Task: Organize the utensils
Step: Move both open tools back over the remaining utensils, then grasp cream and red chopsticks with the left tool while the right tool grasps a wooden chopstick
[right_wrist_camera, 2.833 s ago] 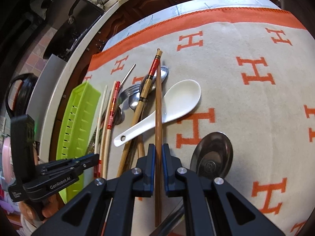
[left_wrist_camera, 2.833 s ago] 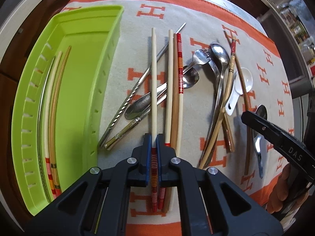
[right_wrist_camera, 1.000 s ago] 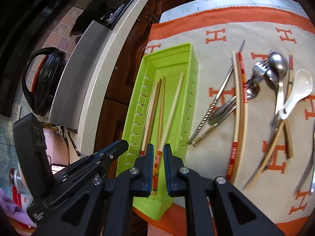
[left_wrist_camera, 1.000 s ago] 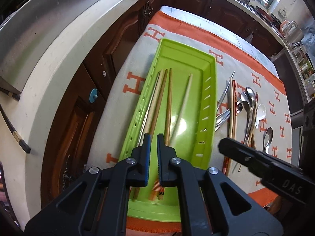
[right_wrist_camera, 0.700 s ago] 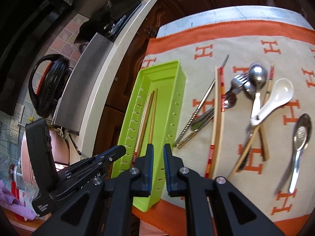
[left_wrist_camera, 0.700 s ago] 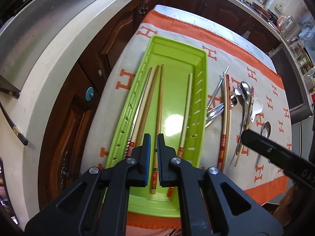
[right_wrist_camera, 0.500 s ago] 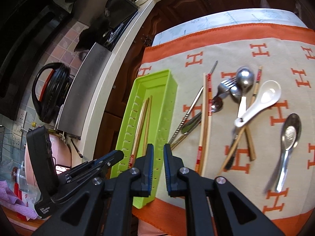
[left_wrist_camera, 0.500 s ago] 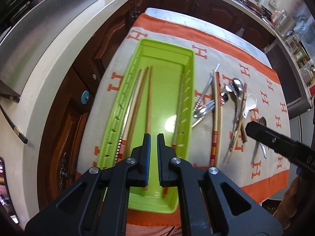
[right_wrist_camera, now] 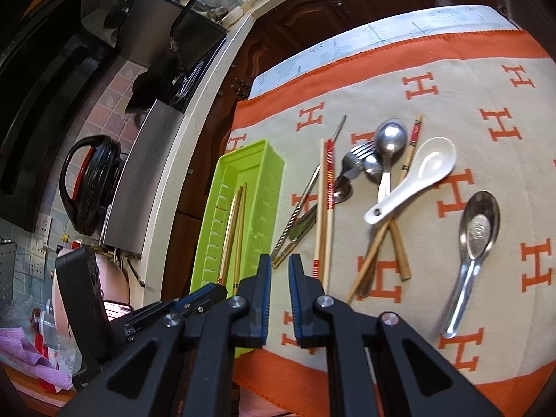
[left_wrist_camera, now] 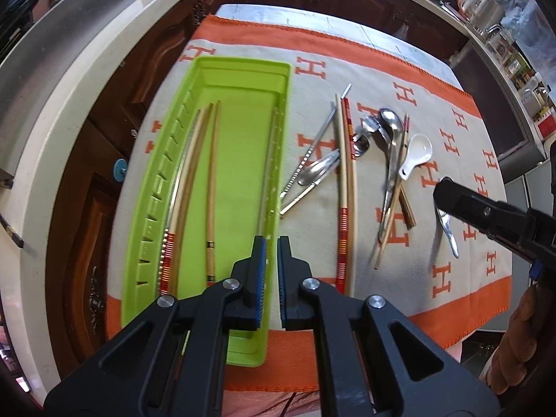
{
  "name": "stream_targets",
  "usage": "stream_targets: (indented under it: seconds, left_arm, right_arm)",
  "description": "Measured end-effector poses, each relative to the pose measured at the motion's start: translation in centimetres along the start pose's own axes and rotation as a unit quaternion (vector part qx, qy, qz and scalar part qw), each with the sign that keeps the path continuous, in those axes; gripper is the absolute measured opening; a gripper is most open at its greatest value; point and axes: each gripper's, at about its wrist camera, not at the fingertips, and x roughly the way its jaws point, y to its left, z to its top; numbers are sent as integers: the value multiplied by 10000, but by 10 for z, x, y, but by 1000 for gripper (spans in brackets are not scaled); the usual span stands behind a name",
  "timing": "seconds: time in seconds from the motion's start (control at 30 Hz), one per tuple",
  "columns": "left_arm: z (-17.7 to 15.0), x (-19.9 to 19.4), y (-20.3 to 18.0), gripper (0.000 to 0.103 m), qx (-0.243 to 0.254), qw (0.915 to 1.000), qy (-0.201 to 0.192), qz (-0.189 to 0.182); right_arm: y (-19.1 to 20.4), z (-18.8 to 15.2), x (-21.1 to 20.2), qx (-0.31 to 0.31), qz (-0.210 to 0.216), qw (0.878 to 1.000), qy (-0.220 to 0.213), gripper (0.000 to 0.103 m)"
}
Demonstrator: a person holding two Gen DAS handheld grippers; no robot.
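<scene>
I have both claws up over the near edge of the cloth (left_wrist_camera: 434,80), empty, so the step in hand, as I judge it, is going back for the next pair of chopsticks. My left gripper (left_wrist_camera: 272,243) hangs above the right wall of the green tray (left_wrist_camera: 243,66), its jaws only a narrow slot apart with nothing between them; I'd widen them before coming down. The tray lies along the cloth's left edge and holds several chopsticks lengthwise, most against its left wall, one along the right. Just right of it, on the cloth, lie a twisted metal chopstick and a spoon, then the red-banded pair (left_wrist_camera: 344,173), side by side and pointing at the far edge. I would take those low on the banded end, square to the shafts. My right gripper (right_wrist_camera: 280,264) is likewise barely parted and empty, near that pair's near ends. Further right sits a tangle of spoons, a white ceramic spoon (right_wrist_camera: 413,180) and brown chopsticks, then a lone steel spoon (right_wrist_camera: 472,243).
</scene>
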Motion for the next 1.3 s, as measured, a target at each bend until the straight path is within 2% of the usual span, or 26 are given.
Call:
stream_targets:
  seconds: [0.27, 0.47, 0.63, 0.87, 1.13, 1.3]
  left_arm:
    - [2, 14, -19, 4, 83, 9998, 164, -84]
    - [8, 32, -37, 4, 175, 9992, 291, -188]
    - [15, 46, -50, 4, 299, 9986, 340, -283]
    - [27, 65, -53, 4, 219, 9982, 451, -325]
    - [34, 79, -55, 4, 219, 9974, 580, -376]
    - [40, 88, -54, 4, 157, 9957, 708, -579]
  right_arm:
    - [-36, 3, -2, 365, -49, 9993, 9, 10]
    - [-65, 1, 9, 643, -170, 9976, 180, 10]
    - [-82, 1, 25, 873, -77, 9953, 404, 10]
    - [-86, 9, 43, 982, -17, 9935, 582, 10]
    - [-83, 15, 58, 898, -390, 9930, 660, 10]
    - [-81, 16, 65, 774, -552, 9934, 649, 10]
